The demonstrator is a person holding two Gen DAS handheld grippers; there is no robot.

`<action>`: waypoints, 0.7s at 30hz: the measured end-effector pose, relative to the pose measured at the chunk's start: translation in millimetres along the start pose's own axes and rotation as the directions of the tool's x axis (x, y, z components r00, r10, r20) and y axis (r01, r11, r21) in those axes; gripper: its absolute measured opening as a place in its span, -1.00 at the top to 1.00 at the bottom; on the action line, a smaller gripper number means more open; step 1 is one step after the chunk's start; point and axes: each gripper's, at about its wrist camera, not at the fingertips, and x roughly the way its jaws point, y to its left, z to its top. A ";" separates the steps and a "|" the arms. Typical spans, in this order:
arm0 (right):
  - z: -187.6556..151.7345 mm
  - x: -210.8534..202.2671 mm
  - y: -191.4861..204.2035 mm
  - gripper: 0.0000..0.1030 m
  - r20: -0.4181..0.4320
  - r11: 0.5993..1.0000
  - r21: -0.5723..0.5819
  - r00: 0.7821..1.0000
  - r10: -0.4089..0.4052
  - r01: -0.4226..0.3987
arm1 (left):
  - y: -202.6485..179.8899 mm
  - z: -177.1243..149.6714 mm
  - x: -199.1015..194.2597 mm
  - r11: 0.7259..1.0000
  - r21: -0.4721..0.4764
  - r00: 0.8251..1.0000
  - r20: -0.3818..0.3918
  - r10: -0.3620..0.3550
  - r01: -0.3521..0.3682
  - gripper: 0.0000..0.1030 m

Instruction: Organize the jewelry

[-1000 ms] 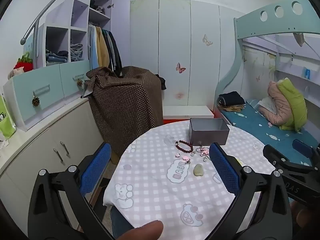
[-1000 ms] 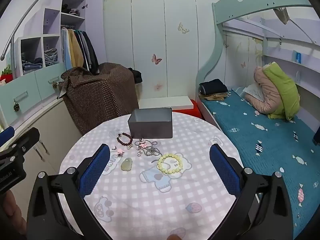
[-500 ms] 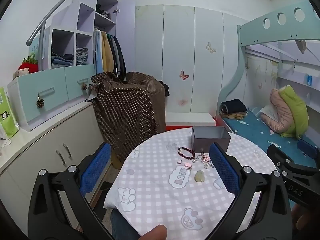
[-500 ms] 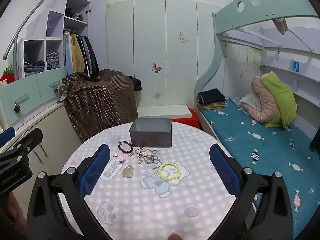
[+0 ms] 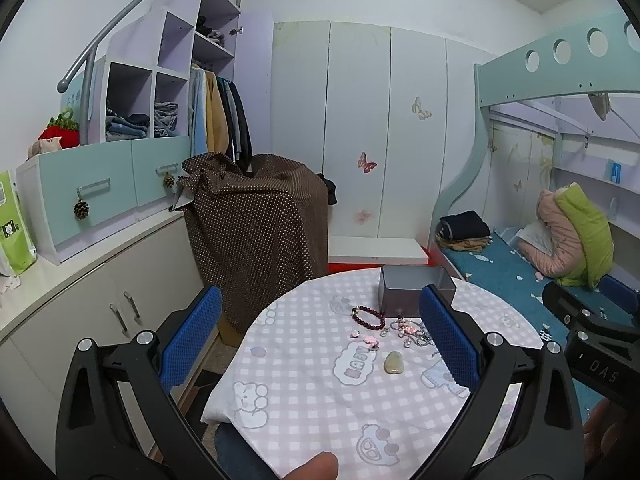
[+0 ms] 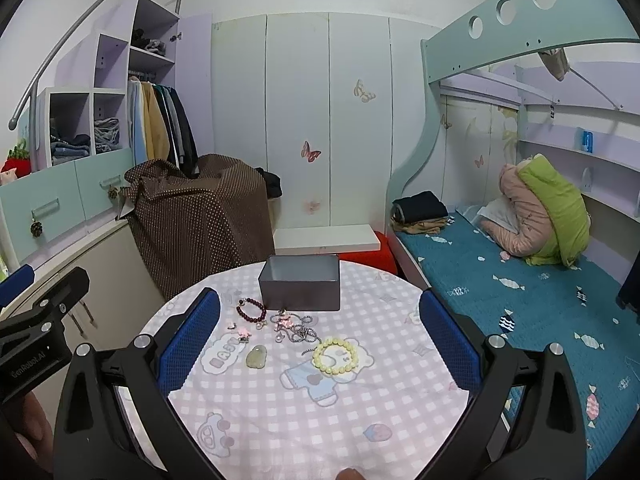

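On the round table (image 6: 360,412) with its checked cloth we list, by size: grey box (image 6: 299,289), open-topped, at 12 o'clock; tangled silver chain (image 6: 298,330) at centre; pale yellow bead bracelet (image 6: 335,355) at 4; dark red bead bracelet (image 6: 251,310) at 10; green pendant (image 6: 257,356) at 7. Left gripper (image 5: 320,344) and right gripper (image 6: 320,340) — both spread wide, holding nothing — hang above the table.
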 end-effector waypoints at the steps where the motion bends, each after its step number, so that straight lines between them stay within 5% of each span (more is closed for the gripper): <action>1: 0.5 -0.6 -0.4 -0.86 0.002 1.000 0.001 1.000 0.000 0.000 | 0.1 0.0 -0.5 1.000 0.000 1.000 0.003 0.000 0.000 -0.91; 21: 1.3 -6.0 -5.1 -0.86 0.038 1.000 0.003 0.999 -0.007 0.007 | -2.6 1.3 -9.1 1.000 -0.011 0.999 0.040 -0.011 0.012 -0.91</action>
